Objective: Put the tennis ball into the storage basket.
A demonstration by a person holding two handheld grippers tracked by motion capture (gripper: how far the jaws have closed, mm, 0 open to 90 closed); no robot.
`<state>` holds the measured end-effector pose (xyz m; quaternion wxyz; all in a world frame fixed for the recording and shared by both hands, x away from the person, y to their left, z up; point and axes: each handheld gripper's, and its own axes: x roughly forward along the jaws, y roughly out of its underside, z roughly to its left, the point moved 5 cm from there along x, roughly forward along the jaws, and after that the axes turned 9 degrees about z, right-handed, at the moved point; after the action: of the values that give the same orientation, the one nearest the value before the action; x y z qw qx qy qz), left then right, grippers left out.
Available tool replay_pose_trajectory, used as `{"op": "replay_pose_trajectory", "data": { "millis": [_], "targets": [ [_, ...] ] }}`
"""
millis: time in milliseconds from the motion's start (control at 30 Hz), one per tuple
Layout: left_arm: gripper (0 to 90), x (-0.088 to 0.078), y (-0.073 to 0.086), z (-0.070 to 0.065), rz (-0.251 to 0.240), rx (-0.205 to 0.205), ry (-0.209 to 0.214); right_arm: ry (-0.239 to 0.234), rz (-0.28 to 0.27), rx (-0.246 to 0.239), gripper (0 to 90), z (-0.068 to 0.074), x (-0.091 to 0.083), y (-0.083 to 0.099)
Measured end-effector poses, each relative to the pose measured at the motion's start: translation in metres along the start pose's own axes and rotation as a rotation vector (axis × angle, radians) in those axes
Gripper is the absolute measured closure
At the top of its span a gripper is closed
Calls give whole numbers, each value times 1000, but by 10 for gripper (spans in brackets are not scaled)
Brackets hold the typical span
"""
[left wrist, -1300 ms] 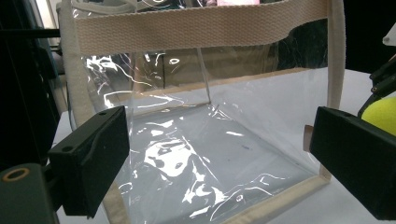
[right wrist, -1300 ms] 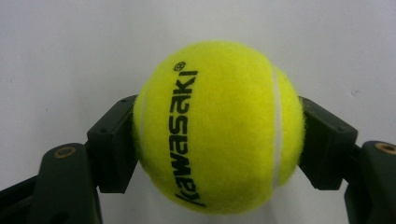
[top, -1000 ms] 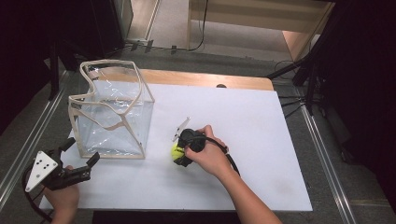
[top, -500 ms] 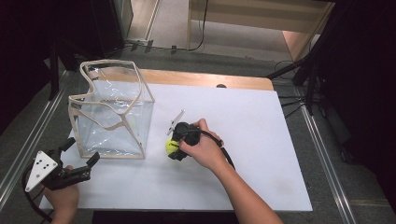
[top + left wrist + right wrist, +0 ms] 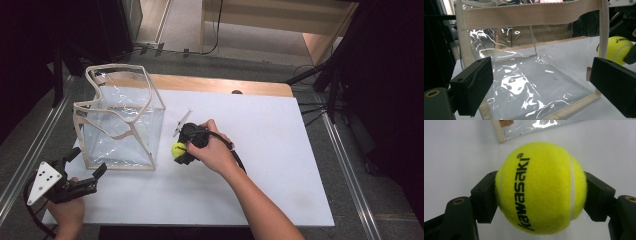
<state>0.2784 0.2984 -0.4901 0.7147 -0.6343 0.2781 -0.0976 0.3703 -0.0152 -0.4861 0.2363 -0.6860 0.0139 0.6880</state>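
White tabletop (image 5: 280, 150) carries a clear tote bag (image 5: 120, 125). Right gripper (image 5: 181, 152), clamped on the Kawasaki tennis ball (image 5: 540, 187), has carried it closer to the bag; left gripper (image 5: 86, 169) waits agape.

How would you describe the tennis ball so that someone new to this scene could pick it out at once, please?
Start at the white table and find the clear bag with beige trim standing at its left. Just right of the bag, the right gripper holds the ball between its black fingers. It is the one bright yellow thing there, round and fuzzy, printed "kawasaki" in black.
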Motion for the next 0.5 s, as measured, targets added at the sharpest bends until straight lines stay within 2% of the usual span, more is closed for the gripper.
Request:
{"op": "replay_pose_trajectory", "data": {
  "millis": [33,67,500],
  "targets": [
    [54,0,0,0,-2,-2,1,-1,-7,-13,237,-1,0,-1],
    [53,0,0,0,-1,-1,1,-7,-6,-1,237,-1,-1,-3],
    [53,0,0,0,-1,-2,3,-12,-22,-19,237,-9,-18,-25]
  ]
}}
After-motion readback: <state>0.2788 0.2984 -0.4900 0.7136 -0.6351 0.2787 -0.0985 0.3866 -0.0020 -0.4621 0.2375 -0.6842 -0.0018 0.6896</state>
